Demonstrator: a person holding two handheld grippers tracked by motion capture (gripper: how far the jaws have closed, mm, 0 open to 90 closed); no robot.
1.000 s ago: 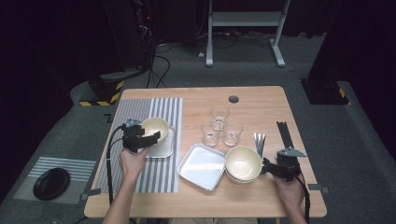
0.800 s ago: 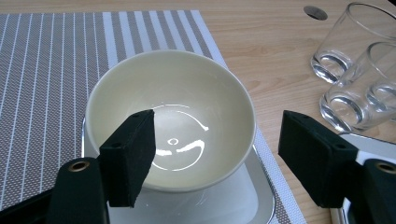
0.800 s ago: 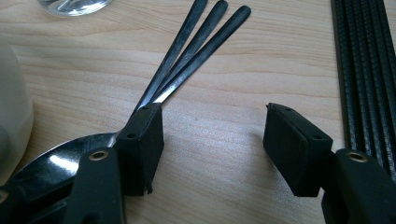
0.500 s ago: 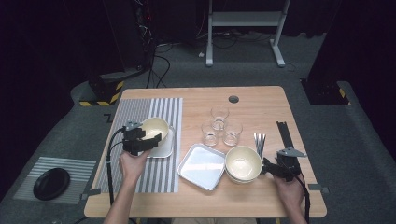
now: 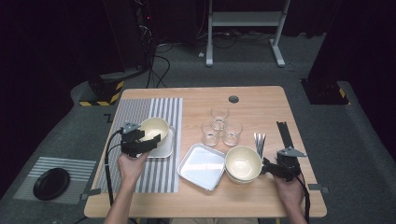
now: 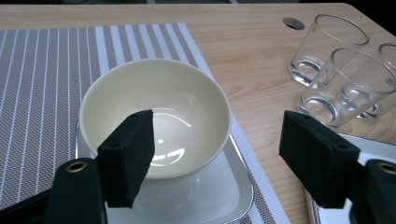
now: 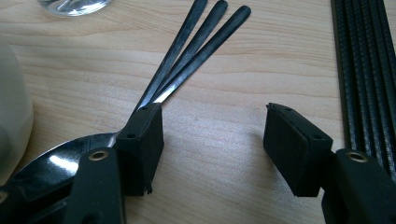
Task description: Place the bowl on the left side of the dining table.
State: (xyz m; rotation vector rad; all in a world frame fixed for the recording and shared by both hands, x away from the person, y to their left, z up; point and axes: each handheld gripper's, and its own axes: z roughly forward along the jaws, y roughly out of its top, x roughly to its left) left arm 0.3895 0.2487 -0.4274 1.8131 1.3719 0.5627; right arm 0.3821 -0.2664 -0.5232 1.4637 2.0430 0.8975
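Table-setting run, status at this frame.

L side: striped mat [image 5: 154, 112] on table [image 5: 261, 100]. On mat: small tray [image 5: 164, 148] w/ bowl [image 5: 154, 128] sitting in it, upright, empty. L gripper [image 5: 150, 140] right at bowl's near side. In left gripper view jaws are wide open; one pad in front of bowl [image 6: 156, 114] rim, other pad off to the side over mat edge. Nothing held. Can't tell if the near pad touches the rim.

Centre: second tray [image 5: 201, 165] on bare wood, just beside mat edge, empty. Three glasses [image 5: 219, 126] clustered behind it, upright, empty. Stacked bowls [image 5: 243, 164] touching tray's right edge; looks like 2, count unsure.

R side: spoons [image 5: 259, 140] lying behind stacked bowls, handles fanned. In right gripper view, three handles [image 7: 196, 32] visible, one spoon head by the L pad. R gripper [image 5: 267, 166] low at table, near stacked bowls; jaws open wide, empty. Black strip [image 5: 284, 133] lies further right, well apart from bowls.

Progress (judgement): one place part-set, i.e. tray + bowl on mat = done. Left to do: probably second tray onto a mat or place, bowl from stack, glasses + spoons distributed. So early stage, approx. 1 item pair of several. Both grippers free, so next pick-up not begun.
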